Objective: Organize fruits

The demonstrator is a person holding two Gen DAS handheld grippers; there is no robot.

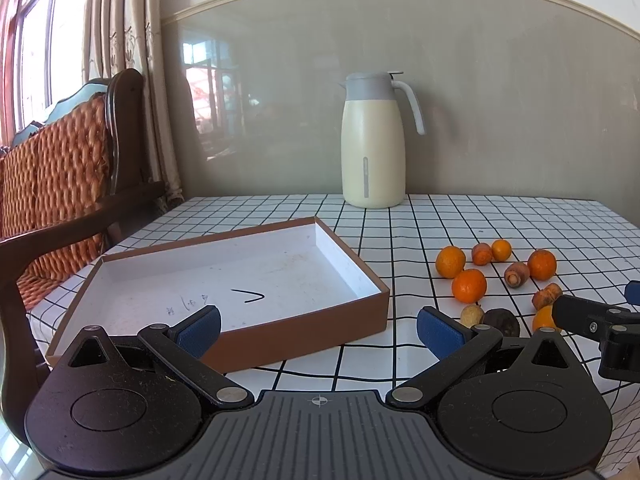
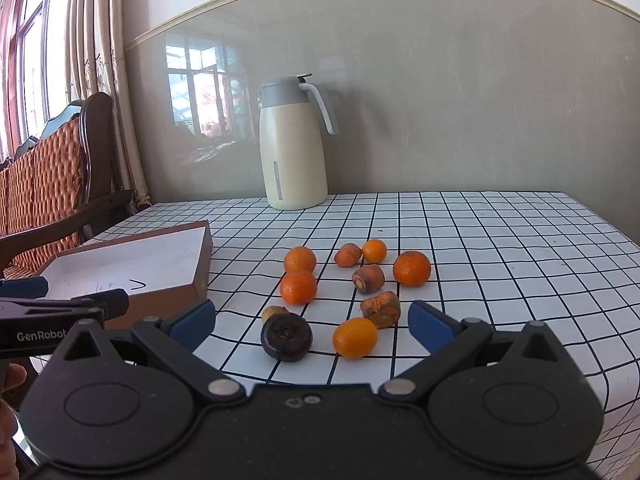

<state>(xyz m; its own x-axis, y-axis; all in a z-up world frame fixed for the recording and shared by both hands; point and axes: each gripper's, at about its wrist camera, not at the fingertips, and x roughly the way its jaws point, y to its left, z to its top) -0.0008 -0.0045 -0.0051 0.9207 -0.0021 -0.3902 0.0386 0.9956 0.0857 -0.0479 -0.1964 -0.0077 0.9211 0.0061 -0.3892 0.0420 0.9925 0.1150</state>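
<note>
Brown box [image 1: 224,280], white inside, nothing in it, on bench [image 2: 500,248] at left; long axis angled away toward jug [image 2: 292,148]. Loose on checked cloth to its right: tangerines [image 2: 298,287], carrot stubs [image 2: 369,278], kumquat [image 2: 355,338], dark fruit [image 2: 286,336]. Left tool [image 1: 318,326] spread wide, holding nothing. Right tool [image 2: 312,320] likewise wide, bare.
</note>
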